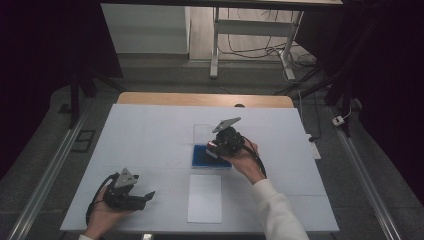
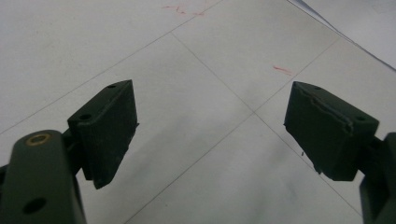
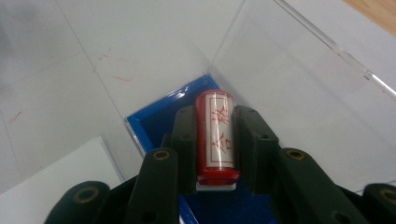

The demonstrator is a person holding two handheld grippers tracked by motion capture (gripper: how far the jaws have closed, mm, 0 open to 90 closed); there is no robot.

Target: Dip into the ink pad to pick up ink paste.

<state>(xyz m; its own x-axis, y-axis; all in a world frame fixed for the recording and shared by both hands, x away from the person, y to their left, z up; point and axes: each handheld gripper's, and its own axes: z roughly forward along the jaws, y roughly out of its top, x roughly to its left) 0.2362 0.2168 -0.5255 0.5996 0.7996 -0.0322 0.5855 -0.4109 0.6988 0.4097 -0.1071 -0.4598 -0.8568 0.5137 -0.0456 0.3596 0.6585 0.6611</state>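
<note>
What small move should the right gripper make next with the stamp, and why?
Probably lower it onto the blue ink pad. The right gripper is shut on the red stamp, held just above the open pad, while the white paper lies blank nearby.

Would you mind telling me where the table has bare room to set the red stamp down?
Bare table runs left of the blue ink pad and white paper sheet, up to the left gripper. Crowded: mid-table, where the right gripper holds the red stamp over the pad.
</note>
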